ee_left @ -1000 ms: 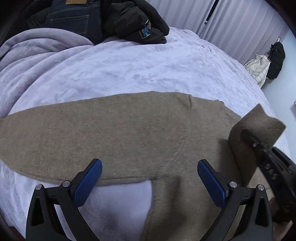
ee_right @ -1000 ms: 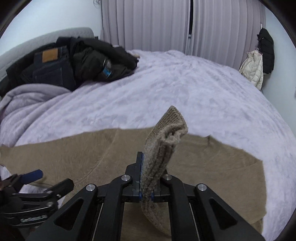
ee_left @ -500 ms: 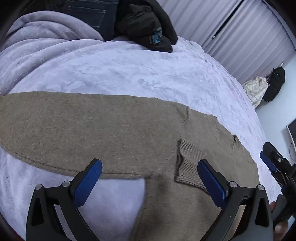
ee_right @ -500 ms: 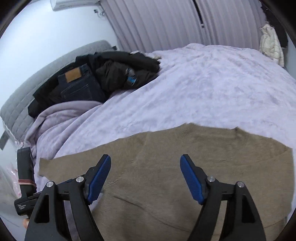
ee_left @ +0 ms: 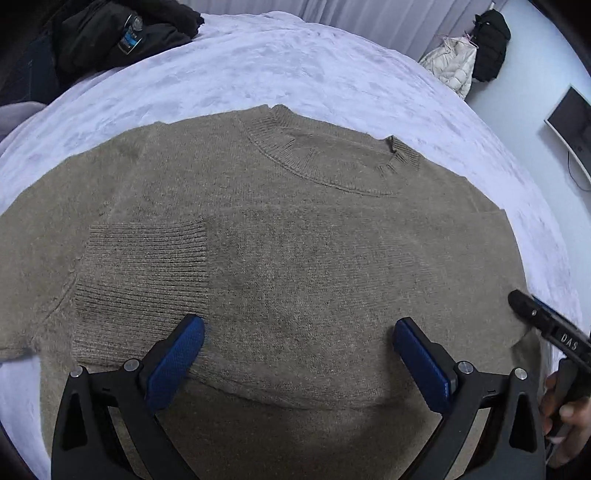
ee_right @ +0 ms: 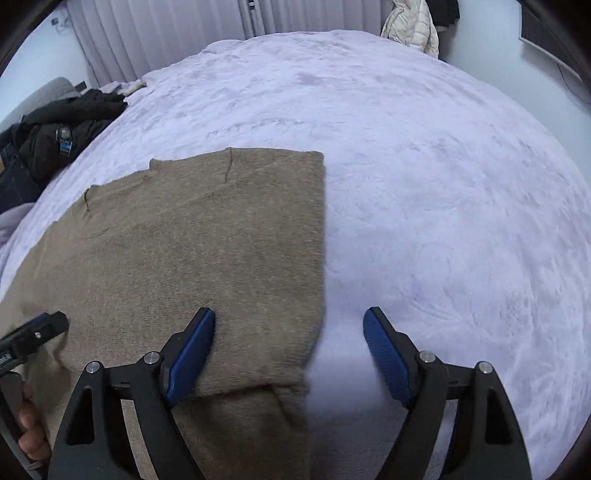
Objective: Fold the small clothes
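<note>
A tan knit sweater (ee_left: 314,236) lies flat on the lavender bed cover (ee_left: 332,74), neckline (ee_left: 321,158) away from me. One sleeve is folded across the chest, and its ribbed cuff (ee_left: 144,273) rests at the left. My left gripper (ee_left: 298,323) hovers open over the sweater's middle, holding nothing. My right gripper (ee_right: 290,313) is open too, straddling the sweater's (ee_right: 203,240) straight folded right edge, with no pad pressing on the cloth. In the left wrist view, one right gripper finger (ee_left: 535,314) shows at the right edge.
A heap of dark clothes (ee_left: 122,33) sits at the far left of the bed. A white puffy jacket (ee_left: 454,62) and a black one hang by the wall, near a monitor (ee_left: 569,118). Bare bed cover (ee_right: 443,184) stretches to the right of the sweater.
The right gripper has let go of the cuff, and the sleeve now lies across the chest. Both grippers have swung to the right along the sweater.
</note>
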